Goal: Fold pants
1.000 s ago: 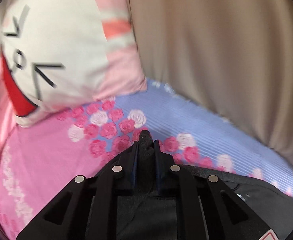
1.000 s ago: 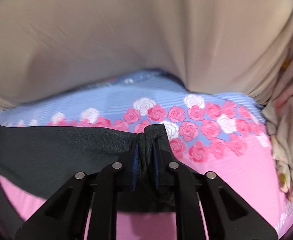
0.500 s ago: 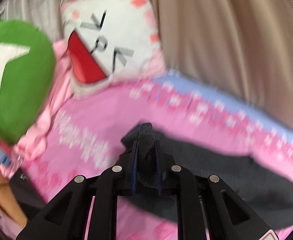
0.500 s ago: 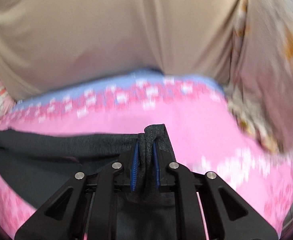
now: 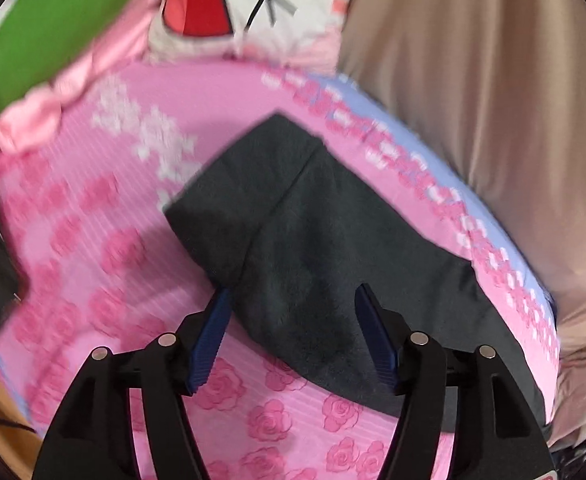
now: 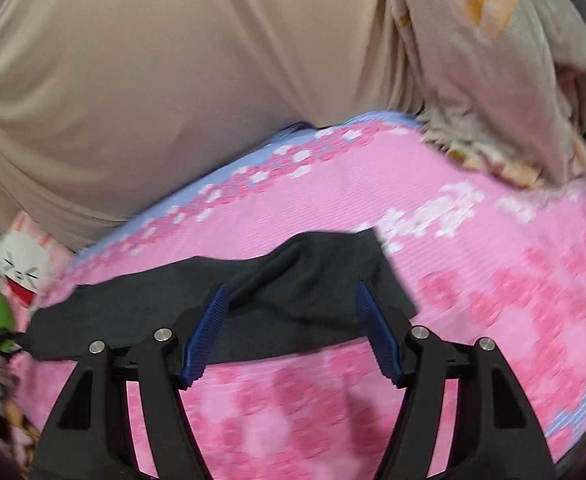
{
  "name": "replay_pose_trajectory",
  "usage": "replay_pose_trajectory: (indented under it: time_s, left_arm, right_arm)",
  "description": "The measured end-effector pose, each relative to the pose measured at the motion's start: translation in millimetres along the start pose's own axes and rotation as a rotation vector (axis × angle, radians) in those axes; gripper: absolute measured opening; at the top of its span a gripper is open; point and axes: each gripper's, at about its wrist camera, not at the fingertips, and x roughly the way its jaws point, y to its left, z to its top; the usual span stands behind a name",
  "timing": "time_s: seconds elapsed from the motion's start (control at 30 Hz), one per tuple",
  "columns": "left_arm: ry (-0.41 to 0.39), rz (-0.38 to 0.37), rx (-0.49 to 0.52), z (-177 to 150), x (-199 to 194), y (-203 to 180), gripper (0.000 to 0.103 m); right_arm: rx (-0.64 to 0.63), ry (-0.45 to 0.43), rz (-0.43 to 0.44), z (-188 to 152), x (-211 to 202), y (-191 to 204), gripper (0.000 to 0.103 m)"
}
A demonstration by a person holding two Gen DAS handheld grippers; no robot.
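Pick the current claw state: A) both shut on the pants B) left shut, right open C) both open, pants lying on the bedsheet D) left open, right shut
C: the left claw and right claw both show blue pads spread wide apart, and the dark pants lie on the pink floral bedsheet, pinched by neither.

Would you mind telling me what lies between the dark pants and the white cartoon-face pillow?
Only bare pink floral bedsheet lies between the pants and the pillow; the left wrist view shows this.
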Motion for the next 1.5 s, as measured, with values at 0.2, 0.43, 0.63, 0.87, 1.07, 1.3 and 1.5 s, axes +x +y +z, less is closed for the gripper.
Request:
replay_pose_trajectory:
  time_s: [0.2, 0.43, 0.63, 0.87, 1.07, 1.3, 1.5]
  left_arm:
    - [0.003, 0.059, -0.016, 11.9, 24.0, -2.2, 0.000]
    - [-0.055, 0.101, -0.012, 36.4, 18.1, 3.2, 0.000]
    - [0.003, 0.134, 0.012, 30.7, 33.8, 5.6, 0.000]
    - [0.003, 0.163, 0.047, 27.5, 39.5, 1.0, 0.000]
    - [0.006, 0.167, 0.046, 26.3, 43.6, 0.0, 0.000]
    - [0.043, 0.100, -0.018, 18.5, 36.6, 8.8, 0.009]
    - [0.066, 0.012, -0.110, 29.6, 43.3, 16.5, 0.000]
  right_arm:
    - [-0.022, 0.072, 0.013, -13.2, 36.2, 33.0, 0.064]
    - [0.145, 0.134, 0.030, 7.8, 83.7, 24.1, 0.064]
    - [0.157, 0.194, -0.140, 30.7, 129.6, 23.5, 0.004]
    - [-0.001, -0.004, -0.053, 30.1, 55.3, 46.6, 0.005]
    - [0.101, 0.173, -0.110, -13.3, 85.3, -1.5, 0.014]
    - [0.134, 0.113, -0.154, 2.5, 85.4, -21.8, 0.047]
    - [0.120, 0.050, -0.124, 8.6, 74.7, -10.1, 0.002]
